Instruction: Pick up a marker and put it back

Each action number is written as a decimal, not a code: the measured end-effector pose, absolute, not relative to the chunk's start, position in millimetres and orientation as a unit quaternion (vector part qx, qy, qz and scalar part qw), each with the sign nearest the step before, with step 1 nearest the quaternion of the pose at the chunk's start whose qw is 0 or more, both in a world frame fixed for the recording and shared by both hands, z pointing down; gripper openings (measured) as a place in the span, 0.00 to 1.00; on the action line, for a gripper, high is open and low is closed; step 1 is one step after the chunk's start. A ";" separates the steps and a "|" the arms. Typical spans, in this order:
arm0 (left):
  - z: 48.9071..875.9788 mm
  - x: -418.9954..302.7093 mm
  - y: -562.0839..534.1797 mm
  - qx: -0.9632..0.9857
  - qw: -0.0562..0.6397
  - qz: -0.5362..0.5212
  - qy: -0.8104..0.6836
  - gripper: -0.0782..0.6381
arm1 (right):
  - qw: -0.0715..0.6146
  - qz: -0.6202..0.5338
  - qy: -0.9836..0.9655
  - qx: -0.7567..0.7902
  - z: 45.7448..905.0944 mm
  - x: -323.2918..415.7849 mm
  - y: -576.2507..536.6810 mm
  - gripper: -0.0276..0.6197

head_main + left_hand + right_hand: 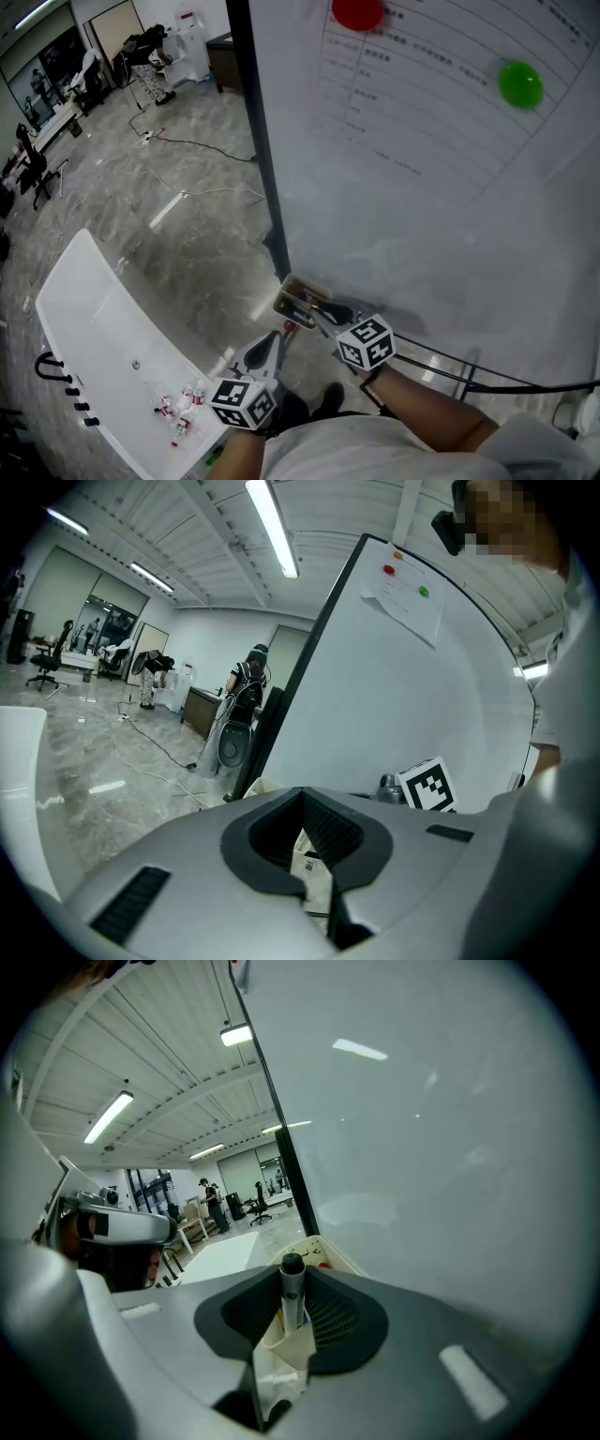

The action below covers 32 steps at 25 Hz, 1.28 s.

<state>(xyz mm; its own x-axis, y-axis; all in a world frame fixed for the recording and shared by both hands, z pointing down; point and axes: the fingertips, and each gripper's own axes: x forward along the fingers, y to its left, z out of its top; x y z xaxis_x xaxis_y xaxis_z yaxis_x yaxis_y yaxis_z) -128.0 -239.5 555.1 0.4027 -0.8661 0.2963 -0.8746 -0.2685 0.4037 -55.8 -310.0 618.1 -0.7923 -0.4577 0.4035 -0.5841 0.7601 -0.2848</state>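
A marker point(292, 1293) with a black cap stands upright between the jaws of my right gripper point(291, 1324), which is shut on it. In the head view my right gripper point(324, 314) is at the cream marker holder point(298, 292) fixed to the lower left edge of the whiteboard point(422, 187). The holder point(315, 1249) shows just beyond the marker's cap. My left gripper point(281, 339) points up at the holder from below. Its jaws point(314, 855) stand a narrow gap apart, and only the white holder shows through the gap.
A red magnet point(358, 13) and a green magnet point(520, 84) pin a printed sheet point(422, 103) to the board. A white table point(94, 309) with several small bottles point(178, 408) stands at the lower left. Cables point(192, 145) lie on the floor; people stand far off.
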 end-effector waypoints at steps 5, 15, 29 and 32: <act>558.5 -126.6 -238.6 0.795 0.264 0.008 -0.546 0.11 | 0.151 0.196 -0.926 0.284 615.3 -53.7 -310.1 0.17; 545.8 -110.5 -238.4 0.804 0.252 0.007 -0.539 0.11 | 0.133 0.186 -0.930 0.287 592.6 -42.5 -307.8 0.21; 475.9 -82.3 -238.5 0.827 0.177 -0.021 -0.534 0.11 | 0.065 0.089 -0.953 0.281 469.6 -20.9 -279.8 0.07; 458.2 -76.9 -237.9 0.831 0.159 -0.017 -0.533 0.11 | 0.059 0.068 -0.957 0.276 447.5 -20.0 -267.8 0.05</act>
<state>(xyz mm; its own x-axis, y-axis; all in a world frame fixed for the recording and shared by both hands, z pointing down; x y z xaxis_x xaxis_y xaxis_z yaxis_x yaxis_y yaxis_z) -76.9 -237.9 458.2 0.4319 -0.8908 0.1414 -0.8799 -0.3816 0.2832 -20.0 -267.8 447.5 -0.8405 -0.5207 0.1497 -0.5366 0.8382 -0.0973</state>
